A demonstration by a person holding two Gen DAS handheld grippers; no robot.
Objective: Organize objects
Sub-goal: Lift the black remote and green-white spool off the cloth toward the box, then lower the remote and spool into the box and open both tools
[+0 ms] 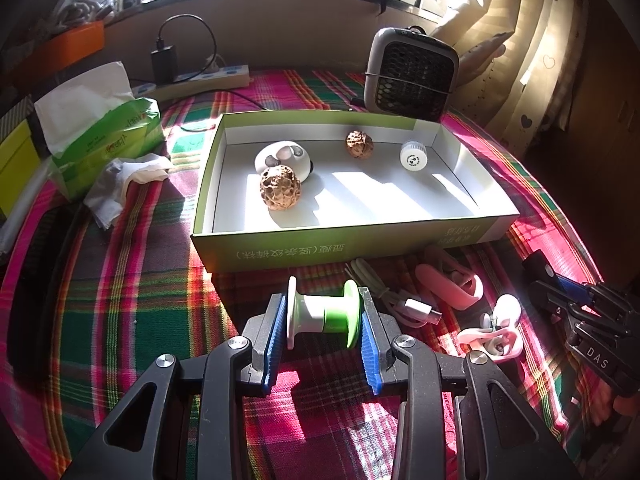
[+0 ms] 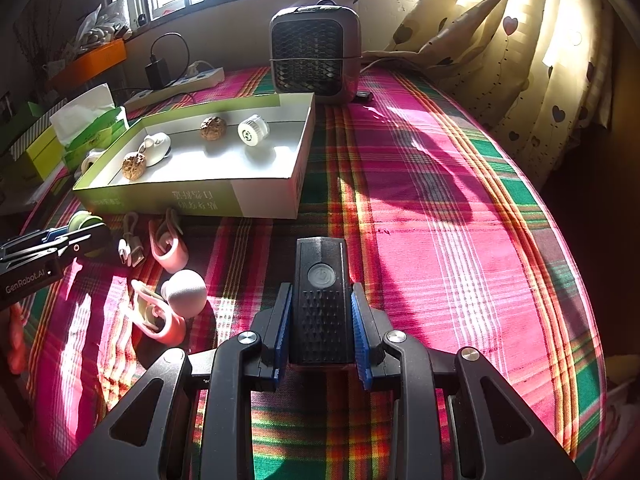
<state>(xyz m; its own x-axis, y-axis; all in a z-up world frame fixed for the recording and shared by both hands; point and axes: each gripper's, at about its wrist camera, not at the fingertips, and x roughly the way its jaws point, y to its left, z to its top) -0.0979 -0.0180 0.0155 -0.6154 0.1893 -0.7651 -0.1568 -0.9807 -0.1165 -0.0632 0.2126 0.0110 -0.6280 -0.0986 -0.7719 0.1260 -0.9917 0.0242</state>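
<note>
On the plaid cloth [image 1: 120, 300], just before the shallow box [image 1: 340, 240], a green-and-white spool [image 1: 324, 314] is clamped crosswise by the left gripper [image 1: 324, 332], while a black device [image 2: 322, 300] is gripped lengthwise by the right gripper [image 2: 321, 320].

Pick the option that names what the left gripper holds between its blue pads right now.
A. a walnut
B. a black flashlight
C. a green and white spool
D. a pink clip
C: in the left wrist view the left gripper has its blue pads pressed on both flanges of the green and white spool, held sideways in front of the box.
</note>
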